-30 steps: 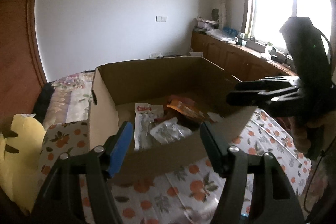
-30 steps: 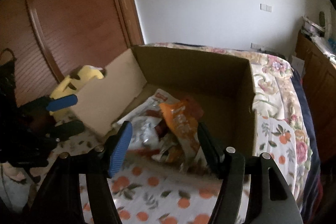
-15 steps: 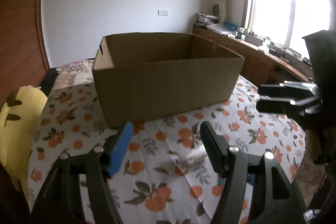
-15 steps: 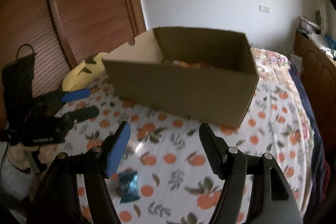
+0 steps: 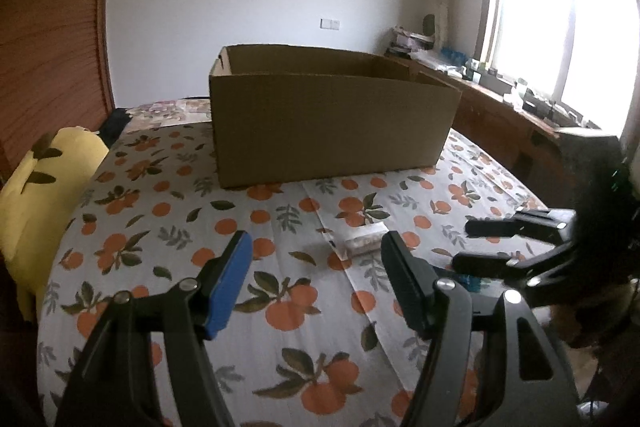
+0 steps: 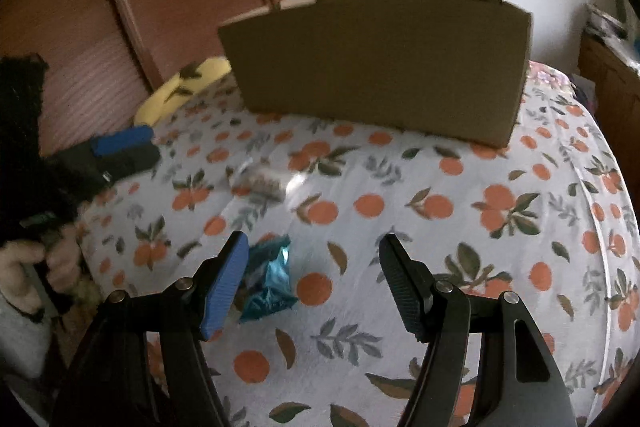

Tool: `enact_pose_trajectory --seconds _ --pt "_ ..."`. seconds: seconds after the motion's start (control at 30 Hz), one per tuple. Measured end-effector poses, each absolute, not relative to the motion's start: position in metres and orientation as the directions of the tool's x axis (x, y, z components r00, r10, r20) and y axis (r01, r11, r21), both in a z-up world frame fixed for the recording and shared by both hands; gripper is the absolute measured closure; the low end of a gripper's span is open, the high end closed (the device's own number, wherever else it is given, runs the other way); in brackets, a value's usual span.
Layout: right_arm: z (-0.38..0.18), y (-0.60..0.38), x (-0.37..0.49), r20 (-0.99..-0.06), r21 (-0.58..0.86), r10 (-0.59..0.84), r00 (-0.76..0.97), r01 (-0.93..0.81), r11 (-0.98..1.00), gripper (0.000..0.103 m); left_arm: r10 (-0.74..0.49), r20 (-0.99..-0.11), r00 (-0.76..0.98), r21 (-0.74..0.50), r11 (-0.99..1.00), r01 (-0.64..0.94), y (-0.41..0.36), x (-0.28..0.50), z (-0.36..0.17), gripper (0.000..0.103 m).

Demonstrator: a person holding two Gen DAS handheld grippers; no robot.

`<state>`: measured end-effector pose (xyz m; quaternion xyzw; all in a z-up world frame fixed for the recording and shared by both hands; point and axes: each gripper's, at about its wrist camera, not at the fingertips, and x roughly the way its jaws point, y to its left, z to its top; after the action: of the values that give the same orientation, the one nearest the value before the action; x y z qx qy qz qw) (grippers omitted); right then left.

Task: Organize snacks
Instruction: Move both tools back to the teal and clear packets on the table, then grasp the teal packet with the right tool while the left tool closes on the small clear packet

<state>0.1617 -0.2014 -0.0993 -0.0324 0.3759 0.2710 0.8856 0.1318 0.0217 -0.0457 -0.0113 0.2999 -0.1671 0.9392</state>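
Observation:
A brown cardboard box (image 5: 332,123) (image 6: 380,63) stands on the orange-print bedspread (image 5: 168,227); its inside is hidden from here. A small clear snack packet (image 5: 362,242) (image 6: 262,183) lies on the cloth just beyond my left gripper (image 5: 316,279), which is open and empty. A crumpled blue foil packet (image 6: 270,281) lies beside the blue pad of my right gripper (image 6: 314,281), also open with nothing between its fingers. In the left wrist view the right gripper (image 5: 480,243) hovers over a sliver of the blue packet (image 5: 468,281). The left gripper (image 6: 120,151) shows at the left in the right wrist view.
A yellow plush toy (image 5: 40,195) (image 6: 180,87) lies at the bed's left edge by a wooden wardrobe (image 6: 120,7). A low cabinet (image 5: 500,115) with clutter runs under the window on the right. A hand (image 6: 36,267) holds the left gripper's handle.
Both grippers have drawn back from over the box and sunk toward the bedspread. The box's contents are out of sight; the clear packet and the blue packet have come into view.

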Motion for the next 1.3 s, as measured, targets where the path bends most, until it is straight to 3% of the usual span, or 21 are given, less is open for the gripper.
enact_pose_trajectory --seconds 0.47,0.67,0.77,0.93,1.3 --pt "-0.115 -0.184 0.155 -0.716 0.121 0.448 0.535 -0.537 0.835 0.035 -0.31 -0.582 0.752 -0.122 0.948 0.295 0.024 0.128 -0.055 0.036" --pt "-0.117 -0.175 0.155 -0.727 0.047 0.406 0.553 -0.551 0.833 0.036 -0.307 -0.594 0.743 -0.103 0.946 0.308 0.016 0.132 -0.056 0.036" --pt "-0.118 -0.174 0.155 -0.725 0.021 0.388 0.568 -0.546 0.837 0.045 -0.3 -0.605 0.738 -0.071 0.943 0.325 0.009 0.137 -0.054 0.036" --pt "-0.119 -0.175 0.152 -0.713 -0.004 0.366 0.598 -0.525 0.851 0.073 -0.285 -0.628 0.724 0.008 0.928 0.373 -0.008 0.148 -0.053 0.036" --pt "-0.117 -0.183 0.151 -0.702 0.032 0.38 0.603 -0.506 0.862 0.076 -0.28 -0.703 0.654 0.193 0.81 0.554 -0.047 0.172 -0.06 0.036"
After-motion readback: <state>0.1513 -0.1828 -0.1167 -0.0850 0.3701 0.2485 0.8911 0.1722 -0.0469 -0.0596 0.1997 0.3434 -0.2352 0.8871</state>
